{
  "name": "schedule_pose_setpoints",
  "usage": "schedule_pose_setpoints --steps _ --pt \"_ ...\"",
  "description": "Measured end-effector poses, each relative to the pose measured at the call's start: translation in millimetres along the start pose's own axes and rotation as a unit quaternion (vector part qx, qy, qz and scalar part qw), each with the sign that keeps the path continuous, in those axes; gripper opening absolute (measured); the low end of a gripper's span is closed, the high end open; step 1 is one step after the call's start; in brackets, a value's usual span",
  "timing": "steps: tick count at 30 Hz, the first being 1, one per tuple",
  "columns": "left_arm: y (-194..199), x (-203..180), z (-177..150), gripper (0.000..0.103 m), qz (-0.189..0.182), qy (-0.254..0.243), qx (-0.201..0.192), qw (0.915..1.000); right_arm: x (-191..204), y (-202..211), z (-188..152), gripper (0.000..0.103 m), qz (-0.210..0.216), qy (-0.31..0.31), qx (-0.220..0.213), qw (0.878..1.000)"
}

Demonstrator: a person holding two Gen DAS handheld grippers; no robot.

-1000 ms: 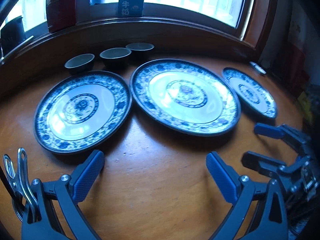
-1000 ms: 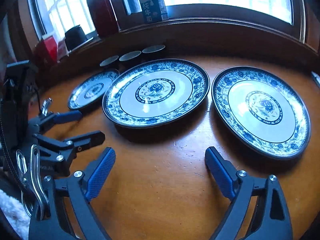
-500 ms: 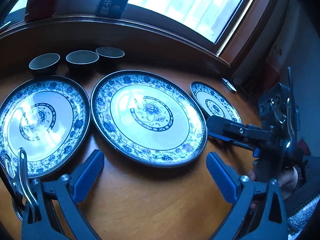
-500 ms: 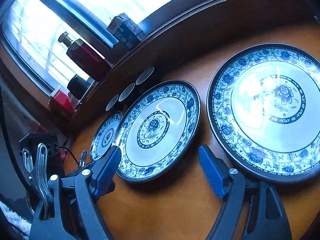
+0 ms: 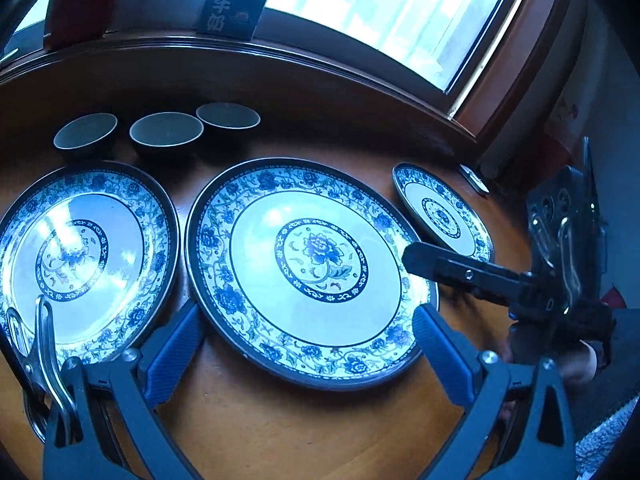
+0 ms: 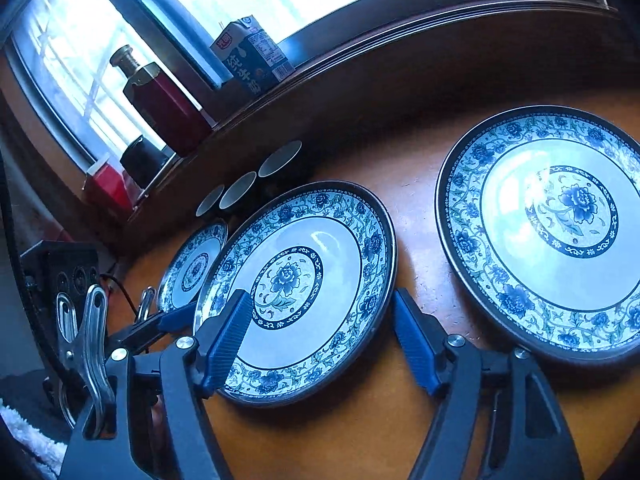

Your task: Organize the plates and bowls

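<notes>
Three blue-and-white plates lie in a row on the wooden table (image 5: 328, 432), with three small dark bowls (image 5: 166, 134) behind them. My left gripper (image 5: 308, 356) is open, and the middle plate's (image 5: 316, 264) near rim lies between its blue pads without touching them. My right gripper (image 6: 320, 338) is closing around the same plate (image 6: 304, 292): one pad hangs over the plate's inside, the other stands on the table outside its rim, and neither presses on it. A right gripper finger (image 5: 440, 264) reaches over that plate's right rim. The other plates (image 5: 80, 256) (image 5: 444, 212) lie untouched.
A raised wooden sill runs behind the bowls and bears a milk carton (image 6: 252, 56), a red bottle (image 6: 164, 108), a dark jar (image 6: 142, 160) and a red box (image 6: 106, 188). A small flat object (image 5: 474, 178) lies at the table's back right. A hand (image 5: 576, 364) holds the right gripper.
Both grippers have come in on the middle plate, which now sits between their fingers. The right gripper swung left from the right-hand plate, rolled, and its jaws narrowed.
</notes>
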State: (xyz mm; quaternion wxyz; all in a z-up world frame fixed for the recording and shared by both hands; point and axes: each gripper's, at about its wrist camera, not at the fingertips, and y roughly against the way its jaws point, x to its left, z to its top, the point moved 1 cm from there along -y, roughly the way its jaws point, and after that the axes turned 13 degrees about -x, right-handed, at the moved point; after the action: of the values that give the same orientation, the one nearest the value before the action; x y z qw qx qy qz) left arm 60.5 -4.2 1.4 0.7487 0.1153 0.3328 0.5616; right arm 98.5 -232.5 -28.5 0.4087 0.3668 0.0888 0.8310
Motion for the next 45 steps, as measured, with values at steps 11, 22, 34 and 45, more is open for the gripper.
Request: schedule_pose_setpoints --steps 11,22,34,45 --pt "-2.0 -5.3 -1.4 0.098 0.024 -0.020 0.009 0.9995 35.8 -18.1 -11.1 0.072 -0.102 0.221 0.061 0.968" --pt "1.1 -17.0 -10.6 0.071 0.080 -0.070 0.021 0.9941 40.8 -1.2 -18.9 0.062 -0.079 0.226 0.072 0.968" --pt "15.5 -29.8 -26.6 0.071 0.072 -0.064 0.027 0.9949 48.4 16.2 -33.6 0.062 -0.073 0.234 0.078 0.966" --pt "24.3 -39.0 -36.0 0.071 0.079 -0.074 0.033 0.9936 49.1 29.9 -40.4 0.062 -0.071 0.226 0.080 0.968"
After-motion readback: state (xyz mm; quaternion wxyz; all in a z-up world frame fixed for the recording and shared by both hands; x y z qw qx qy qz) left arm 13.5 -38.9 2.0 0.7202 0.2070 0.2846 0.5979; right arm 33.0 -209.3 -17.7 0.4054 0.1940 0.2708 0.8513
